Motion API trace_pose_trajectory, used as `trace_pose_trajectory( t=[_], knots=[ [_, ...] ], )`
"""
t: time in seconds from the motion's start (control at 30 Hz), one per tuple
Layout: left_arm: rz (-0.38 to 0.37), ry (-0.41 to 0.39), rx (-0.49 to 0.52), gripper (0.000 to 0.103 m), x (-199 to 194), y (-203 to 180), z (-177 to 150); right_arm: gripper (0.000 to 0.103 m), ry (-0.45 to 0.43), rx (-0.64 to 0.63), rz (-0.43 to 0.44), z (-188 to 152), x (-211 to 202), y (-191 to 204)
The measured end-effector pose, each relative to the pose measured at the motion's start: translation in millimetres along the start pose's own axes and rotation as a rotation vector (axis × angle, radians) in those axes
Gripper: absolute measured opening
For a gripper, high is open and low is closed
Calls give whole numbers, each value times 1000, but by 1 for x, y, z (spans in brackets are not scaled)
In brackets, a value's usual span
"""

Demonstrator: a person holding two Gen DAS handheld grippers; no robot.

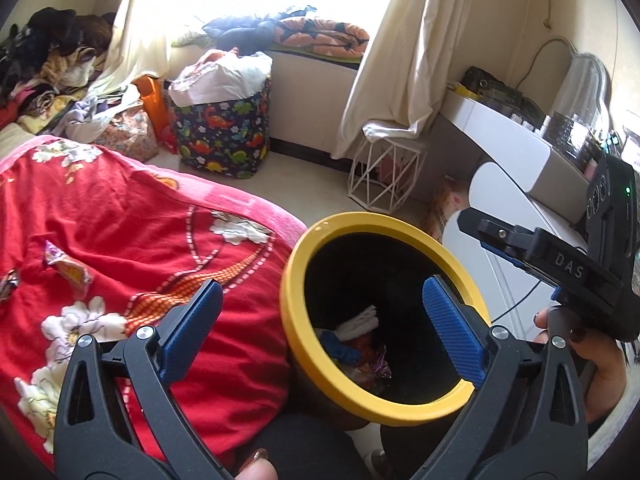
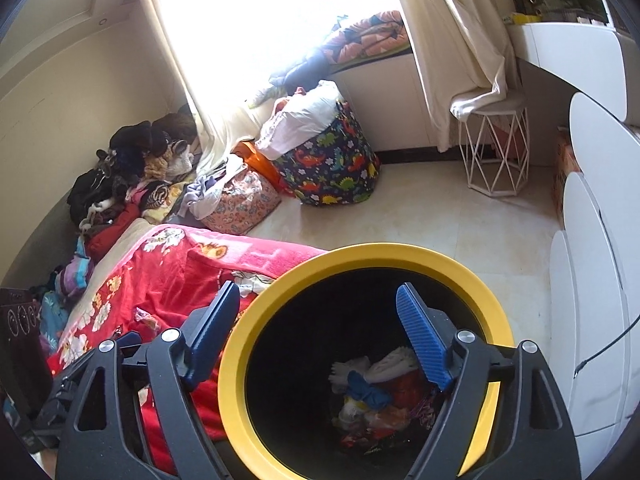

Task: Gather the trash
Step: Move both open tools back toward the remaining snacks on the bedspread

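A black trash bin with a yellow rim [image 1: 298, 264] [image 2: 360, 254] stands beside the bed and holds wrappers and crumpled paper [image 1: 360, 344] [image 2: 380, 392]. My left gripper [image 1: 322, 320] is open and empty, its jaws straddling the bin's near rim. My right gripper [image 2: 320, 334] is open and empty above the bin mouth; it also shows in the left wrist view at the right [image 1: 552, 256]. A shiny snack wrapper [image 1: 66, 266] lies on the red floral blanket [image 1: 132, 216], left of my left gripper. It also shows in the right wrist view [image 2: 146, 320].
A dinosaur-print laundry basket [image 1: 224, 136] [image 2: 336, 164], bags and a clothes pile [image 1: 44, 60] stand by the window. A white wire stool [image 1: 384, 172] [image 2: 496, 152] and a white dresser [image 1: 520, 148] [image 2: 592, 280] are at the right. Bare floor lies between.
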State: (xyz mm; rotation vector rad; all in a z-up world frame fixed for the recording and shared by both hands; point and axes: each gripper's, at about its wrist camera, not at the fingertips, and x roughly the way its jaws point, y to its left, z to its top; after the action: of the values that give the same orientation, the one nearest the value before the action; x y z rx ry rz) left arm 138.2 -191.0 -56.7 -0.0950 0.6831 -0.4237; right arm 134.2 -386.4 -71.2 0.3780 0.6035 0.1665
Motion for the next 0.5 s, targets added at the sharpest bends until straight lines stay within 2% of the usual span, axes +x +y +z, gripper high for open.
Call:
trace_pose_trajectory(
  t=[0.23, 0.5],
  knots=[
    [32, -32, -8, 92, -14, 17, 4, 79, -19, -45, 23, -1, 0, 17],
    [101, -62, -9, 92, -30, 49, 5, 79, -7, -139, 67, -11, 10, 56]
  ],
)
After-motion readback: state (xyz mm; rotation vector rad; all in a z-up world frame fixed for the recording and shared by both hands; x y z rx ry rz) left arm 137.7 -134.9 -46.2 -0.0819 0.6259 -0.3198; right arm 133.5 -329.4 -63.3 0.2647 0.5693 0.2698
